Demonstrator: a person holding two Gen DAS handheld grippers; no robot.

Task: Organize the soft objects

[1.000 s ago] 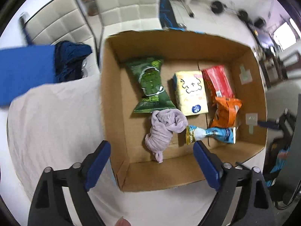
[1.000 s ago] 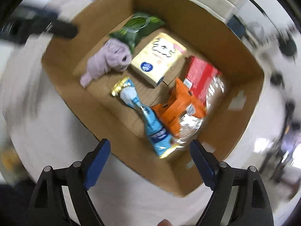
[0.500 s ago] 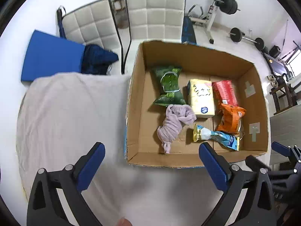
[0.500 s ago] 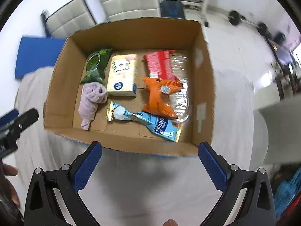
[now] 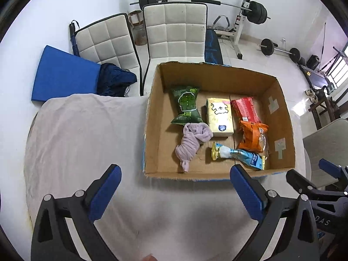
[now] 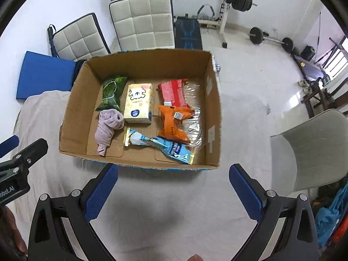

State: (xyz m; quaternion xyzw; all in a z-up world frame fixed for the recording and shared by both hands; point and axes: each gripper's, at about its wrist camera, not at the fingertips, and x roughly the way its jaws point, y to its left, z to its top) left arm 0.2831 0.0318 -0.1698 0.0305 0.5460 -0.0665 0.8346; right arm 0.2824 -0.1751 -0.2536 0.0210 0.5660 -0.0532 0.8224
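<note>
Surface: cloth-covered pale surface point(image 5: 82, 130), under and ahead of both claws.
Box: open brown cardboard box point(image 5: 217, 80) point(image 6: 150, 65), resting on the surface just ahead of both claws, holding all the soft items.
Left claw: left claw point(image 5: 174, 193), spread wide with nothing between its blue pads, hovering short of the box's near wall.
Right claw: right claw point(image 6: 174, 192), equally wide apart and empty, before the box's near wall; visible at the right edge of the left camera's view point(image 5: 315, 184).
Tissue pack: pale yellow soft tissue pack with a cartoon face point(image 5: 219, 116) point(image 6: 138, 106), mid-box, ahead of both claws.
Green packet: dark green snack packet point(image 5: 186, 105) point(image 6: 111, 93), far left in the box.
Red packet: red wrapper point(image 5: 245, 109) point(image 6: 173, 95), far right.
Orange packet: crumpled orange bag point(image 5: 252, 136) point(image 6: 174, 121), nearer than the red packet, touching it.
Cloth: bunched lilac knitted cloth point(image 5: 191, 140) point(image 6: 107, 126), near left, touching the green packet.
Blue pouch: light blue foil pouch point(image 5: 239, 156) point(image 6: 161, 145), closest to the near wall.
</note>
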